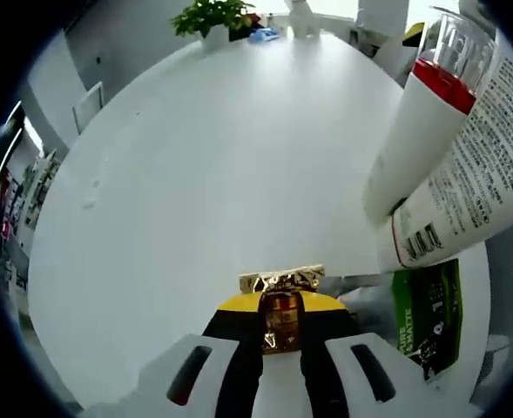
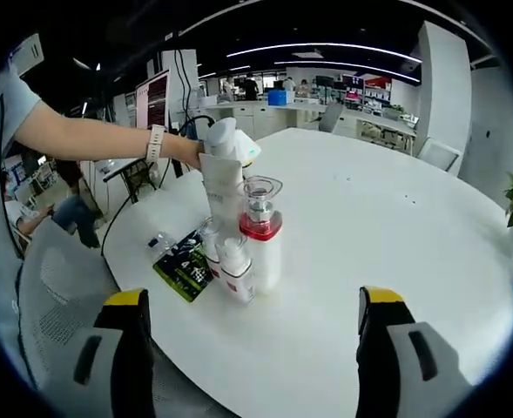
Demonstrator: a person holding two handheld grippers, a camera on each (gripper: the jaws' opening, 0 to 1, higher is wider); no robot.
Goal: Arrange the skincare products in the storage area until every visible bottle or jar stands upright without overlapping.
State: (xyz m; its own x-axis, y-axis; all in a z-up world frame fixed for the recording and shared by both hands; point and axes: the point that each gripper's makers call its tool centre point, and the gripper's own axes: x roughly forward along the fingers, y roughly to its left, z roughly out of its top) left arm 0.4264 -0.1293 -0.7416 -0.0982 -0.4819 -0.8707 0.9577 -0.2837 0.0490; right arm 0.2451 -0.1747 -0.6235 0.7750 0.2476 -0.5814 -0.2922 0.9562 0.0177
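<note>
Left gripper (image 1: 280,326): jaws pinched on a small amber bottle (image 1: 280,320) with a gold cap, its base hidden. Right gripper (image 2: 253,335): jaws spread wide, holding nothing. On the round white table (image 2: 369,226), a red-collared pump bottle (image 2: 260,233), white tubes (image 2: 233,270) and a green sachet (image 2: 185,264) cluster upright, partly masking one another.

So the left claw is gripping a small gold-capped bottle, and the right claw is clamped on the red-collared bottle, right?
Not quite. The left claw does grip the gold-capped bottle, but the right claw is open and empty; the right gripper view shows the red-collared bottle standing apart on the table.
</note>
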